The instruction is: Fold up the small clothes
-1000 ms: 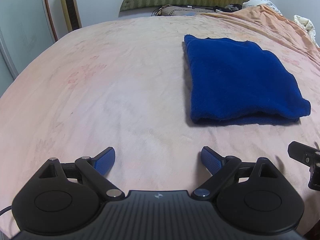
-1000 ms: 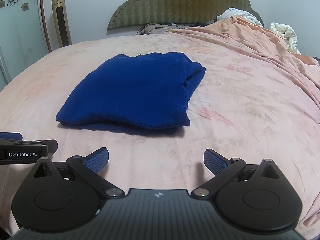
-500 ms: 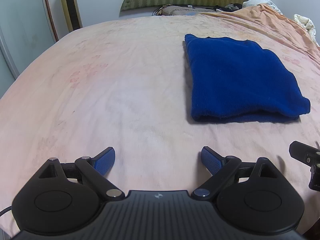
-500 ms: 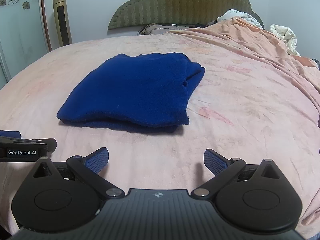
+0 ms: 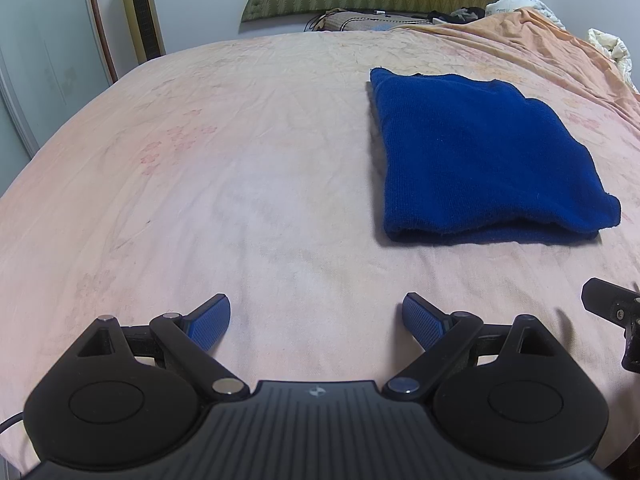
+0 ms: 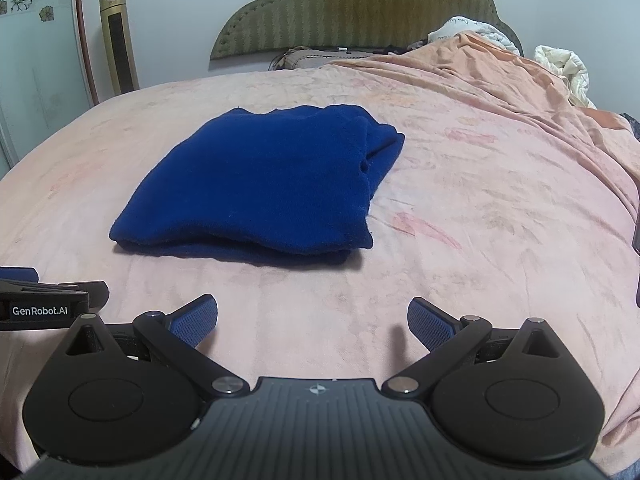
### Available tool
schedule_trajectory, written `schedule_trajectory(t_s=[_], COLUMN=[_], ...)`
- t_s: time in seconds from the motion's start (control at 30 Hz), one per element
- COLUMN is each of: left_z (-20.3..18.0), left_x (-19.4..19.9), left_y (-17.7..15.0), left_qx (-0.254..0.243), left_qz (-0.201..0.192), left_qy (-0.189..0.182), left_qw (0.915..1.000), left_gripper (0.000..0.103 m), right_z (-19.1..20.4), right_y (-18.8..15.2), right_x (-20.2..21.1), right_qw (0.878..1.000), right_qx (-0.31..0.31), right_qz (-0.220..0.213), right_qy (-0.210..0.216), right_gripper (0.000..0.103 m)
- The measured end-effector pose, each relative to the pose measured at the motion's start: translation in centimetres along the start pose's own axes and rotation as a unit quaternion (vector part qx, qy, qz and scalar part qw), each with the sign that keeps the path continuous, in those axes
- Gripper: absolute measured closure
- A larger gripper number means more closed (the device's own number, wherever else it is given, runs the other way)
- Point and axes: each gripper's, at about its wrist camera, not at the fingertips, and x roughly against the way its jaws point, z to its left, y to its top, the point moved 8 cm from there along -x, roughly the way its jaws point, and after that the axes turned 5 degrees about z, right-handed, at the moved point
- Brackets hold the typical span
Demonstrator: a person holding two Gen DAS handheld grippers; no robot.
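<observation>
Pink bed sheet spreads wide around the folded blue cloth. Both tongs, left and right, sit spread apart, holding nothing, near the bed's front edge.

Folded garment lies on bed, headboard behind.
</observation>
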Motion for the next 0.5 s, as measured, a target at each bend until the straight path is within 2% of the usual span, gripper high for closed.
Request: schedule_trajectory(t_s=[0.5], left_z=[0.07], left_x=[0.1], left_y=[-0.01], left_qx=[-0.001], left_qz=[-0.003], left_qy=[0.002], left_qw=[1.0], left_gripper=[0.009], right_z=[0.54], right_y=[0.05], right_x=[0.15], right_qw=[1.0], right_qx=[0.01], right_qz=[-0.003], right_qy=[0.003], right_gripper=[0.0])
